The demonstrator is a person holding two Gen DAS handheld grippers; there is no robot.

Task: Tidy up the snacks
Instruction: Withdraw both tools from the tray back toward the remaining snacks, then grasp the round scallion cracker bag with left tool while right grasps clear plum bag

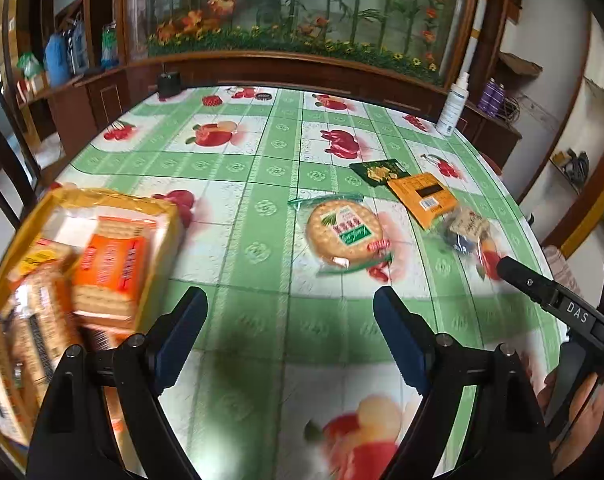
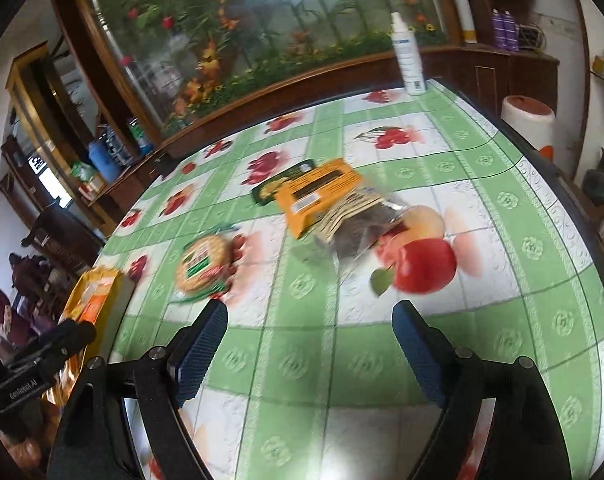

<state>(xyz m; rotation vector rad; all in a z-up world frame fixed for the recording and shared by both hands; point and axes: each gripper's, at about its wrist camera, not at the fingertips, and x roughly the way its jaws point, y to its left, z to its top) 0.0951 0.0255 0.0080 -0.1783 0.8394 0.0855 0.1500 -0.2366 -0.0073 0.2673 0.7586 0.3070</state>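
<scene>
Left wrist view angled down over the counter [image 1: 262,160] near its box [image 1: 102,208], right wrist view likewise from the right, both sharing the round cracker pack [image 1: 343,234] and far cabinet [image 1: 302,68]

Four snack packets [image 1: 343,234] flat on table; yellow box [image 1: 102,248] of crackers.

The tablecloth [image 1: 262,168] looks glossy, smooth plastic. The round cracker pack [image 1: 343,236] wears shiny clear film; the cabinet [image 1: 302,68] is polished wood
</scene>
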